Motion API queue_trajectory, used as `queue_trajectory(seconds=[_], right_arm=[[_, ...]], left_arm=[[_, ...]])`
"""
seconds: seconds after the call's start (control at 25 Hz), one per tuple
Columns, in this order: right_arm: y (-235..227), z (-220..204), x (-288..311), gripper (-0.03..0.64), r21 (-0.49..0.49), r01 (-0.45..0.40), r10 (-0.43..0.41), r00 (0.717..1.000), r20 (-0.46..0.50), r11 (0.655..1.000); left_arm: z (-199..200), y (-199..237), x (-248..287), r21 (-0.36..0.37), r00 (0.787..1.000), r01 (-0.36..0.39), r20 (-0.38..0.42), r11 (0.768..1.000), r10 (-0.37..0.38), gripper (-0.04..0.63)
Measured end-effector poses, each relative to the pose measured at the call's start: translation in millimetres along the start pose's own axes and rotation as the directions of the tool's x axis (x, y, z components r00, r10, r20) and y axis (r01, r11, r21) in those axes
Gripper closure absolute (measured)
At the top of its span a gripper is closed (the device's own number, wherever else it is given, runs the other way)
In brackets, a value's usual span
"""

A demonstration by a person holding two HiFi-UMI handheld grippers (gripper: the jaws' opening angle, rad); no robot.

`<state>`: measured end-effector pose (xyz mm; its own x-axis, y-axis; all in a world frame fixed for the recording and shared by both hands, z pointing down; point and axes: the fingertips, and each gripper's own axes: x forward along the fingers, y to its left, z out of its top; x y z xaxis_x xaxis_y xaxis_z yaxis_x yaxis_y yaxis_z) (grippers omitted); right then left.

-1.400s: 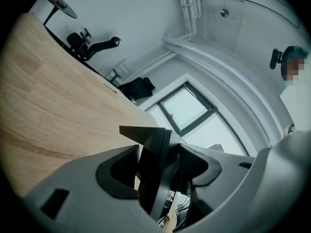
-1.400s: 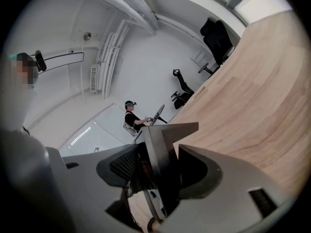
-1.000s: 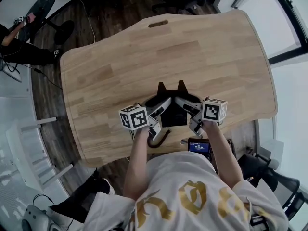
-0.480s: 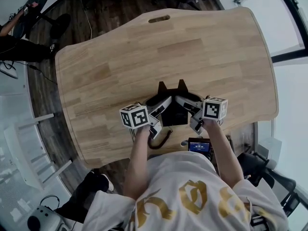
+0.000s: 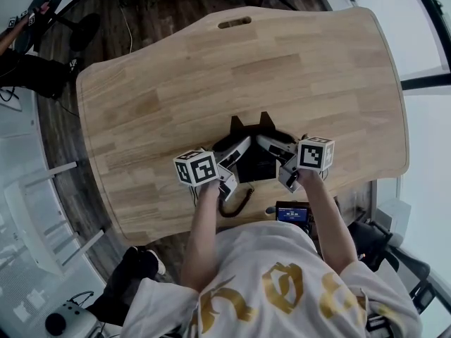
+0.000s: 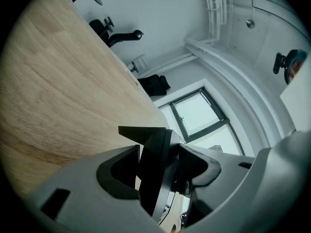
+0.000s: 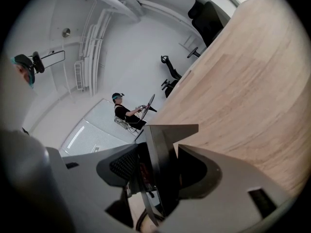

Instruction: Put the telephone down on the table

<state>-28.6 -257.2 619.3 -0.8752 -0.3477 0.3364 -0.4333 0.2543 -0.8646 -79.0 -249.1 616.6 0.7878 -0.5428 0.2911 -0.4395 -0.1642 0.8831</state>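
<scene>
A black telephone (image 5: 255, 165) is held over the near part of the wooden table (image 5: 282, 69), its coiled cord (image 5: 237, 206) dangling past the near edge. My left gripper (image 5: 237, 150) clamps its left side and my right gripper (image 5: 273, 146) its right side. In the left gripper view a black edge of the telephone (image 6: 154, 171) fills the gap of my left gripper (image 6: 160, 165). The right gripper view shows the same: a dark panel of the telephone (image 7: 163, 171) is pinched in my right gripper (image 7: 160, 173). Whether the telephone's base touches the table is hidden.
The table has a slot handle (image 5: 234, 22) at its far edge. A small device with a lit screen (image 5: 291, 213) hangs at the person's chest. A seated person (image 5: 21, 62) and office chairs are on the dark floor beyond; windows (image 5: 423, 20) run along the right.
Both grippers keep their hold on the telephone in nearly the same spot. The head view has drifted slightly, so the table sits a little lower and further left in it.
</scene>
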Motion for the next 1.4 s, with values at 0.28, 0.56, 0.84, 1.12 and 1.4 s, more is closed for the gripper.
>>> queue_trajectory(seconds=[0.28,0.56,0.84,1.12,1.4], right_arm=[[-6.5,1.0,3.9,0.382,0.01,0.004,-0.003,1.0,-0.008,1.0],[-13.5,-0.2,5.4,0.382,0.022,0.012,-0.012,1.0,-0.013,1.0],[-16.2,3.7,10.4,0.38,0.032,0.004,-0.003,1.0,-0.016,0.999],[-16.1,4.1,10.6,0.382,0.009,0.035,-0.035,0.999,0.008,0.999],[-18.7,6.8,0.8,0.379,-0.075,0.154,-0.152,0.988,0.035,0.985]], left_arm=[[0.5,5.9,1.4,-0.025,1.0,-0.008,0.017,1.0,0.008,0.358],[-0.4,10.8,1.5,-0.044,0.999,-0.015,0.028,0.999,0.016,0.365],[4.2,12.9,5.1,-0.068,0.999,-0.006,0.035,0.998,0.008,0.365],[3.4,18.3,4.1,-0.065,0.999,-0.038,0.037,0.997,0.04,0.365],[8.9,21.7,-3.6,0.014,0.984,-0.176,0.044,0.984,0.175,0.33]])
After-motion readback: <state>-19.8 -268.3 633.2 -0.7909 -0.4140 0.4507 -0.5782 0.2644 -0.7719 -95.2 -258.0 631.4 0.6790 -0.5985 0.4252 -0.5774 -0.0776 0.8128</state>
